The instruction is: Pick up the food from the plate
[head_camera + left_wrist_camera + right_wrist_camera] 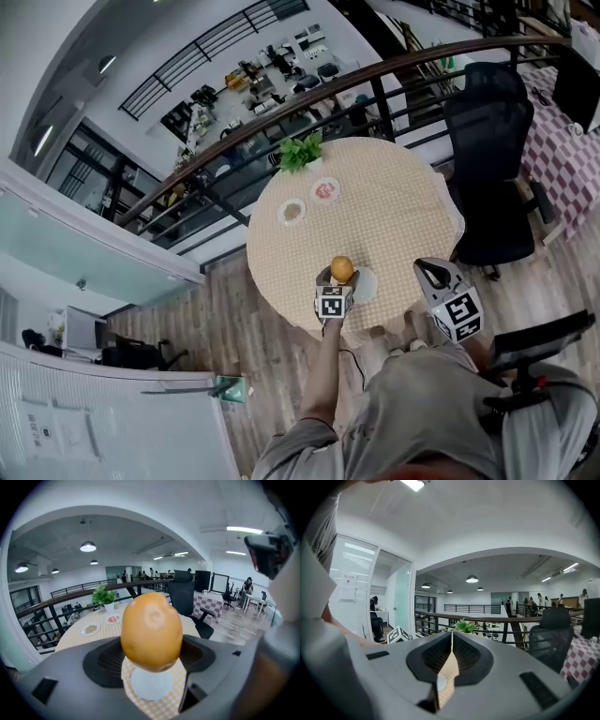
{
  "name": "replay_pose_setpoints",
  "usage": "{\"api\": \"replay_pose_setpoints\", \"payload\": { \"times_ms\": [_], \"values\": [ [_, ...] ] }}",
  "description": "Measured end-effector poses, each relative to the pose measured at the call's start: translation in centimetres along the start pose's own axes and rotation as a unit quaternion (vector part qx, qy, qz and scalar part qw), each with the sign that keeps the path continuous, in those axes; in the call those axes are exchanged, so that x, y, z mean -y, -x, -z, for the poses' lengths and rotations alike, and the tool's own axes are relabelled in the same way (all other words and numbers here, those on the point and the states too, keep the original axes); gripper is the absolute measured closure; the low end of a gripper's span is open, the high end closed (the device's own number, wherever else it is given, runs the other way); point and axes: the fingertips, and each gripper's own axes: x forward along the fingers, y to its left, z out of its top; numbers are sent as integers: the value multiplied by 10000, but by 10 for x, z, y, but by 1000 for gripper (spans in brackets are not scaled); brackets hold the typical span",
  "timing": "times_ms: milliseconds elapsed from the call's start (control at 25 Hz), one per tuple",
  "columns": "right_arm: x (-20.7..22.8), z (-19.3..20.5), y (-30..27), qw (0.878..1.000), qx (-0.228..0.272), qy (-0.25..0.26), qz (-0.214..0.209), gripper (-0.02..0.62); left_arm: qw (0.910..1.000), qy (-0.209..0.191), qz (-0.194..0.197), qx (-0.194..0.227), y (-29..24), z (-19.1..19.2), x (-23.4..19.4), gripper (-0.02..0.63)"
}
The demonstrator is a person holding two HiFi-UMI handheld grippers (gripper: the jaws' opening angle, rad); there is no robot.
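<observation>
As food (151, 630) overlaps — plate (150, 688) half-hidden.

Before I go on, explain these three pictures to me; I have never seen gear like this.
There is no robot here: a person holds a two-jaw gripper in each hand. The head view comes from a camera on the person's head, looking down at a round table with a checked cloth. The other two views come from cameras riding on each gripper, looking along its jaws. The left gripper is closed on a round orange-brown food, with a small white plate just beneath it. The right gripper hangs near the table's edge, jaws together, holding nothing. Farther back on the table sit two small dishes and a potted plant.
</observation>
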Motion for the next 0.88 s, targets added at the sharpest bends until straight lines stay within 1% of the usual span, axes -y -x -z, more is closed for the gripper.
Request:
{"api": "replay_pose_setpoints", "payload": {
  "times_ms": [160,280,400,560,640,680,760,880],
  "values": [
    [-6,-6,-12,9998,26,67,-159,572,9963,111,-121,843,49,-54,2,253],
    [-13,-10,-24,9996,79,86,-266,572,9888,171,-209,1470,90,-87,6,253],
    [-19,-16,-35,9991,167,104,-372,572,9765,173,-307,2125,133,-117,12,253],
    [-26,-23,-42,9985,240,88,-489,572,9532,132,-429,2991,193,-148,26,253],
    [-31,-22,-42,9982,244,59,-548,572,9435,85,-507,3273,217,-154,32,253],
    [-32,-22,-42,9980,240,61,-576,572,9401,72,-552,3364,227,-155,35,253],
    [-33,-21,-42,9977,228,102,-627,572,9355,47,-643,3474,242,-158,39,253],
    [-33,-26,-41,9976,215,137,-641,572,9316,54,-736,3558,262,-163,41,253]
  ]
}}
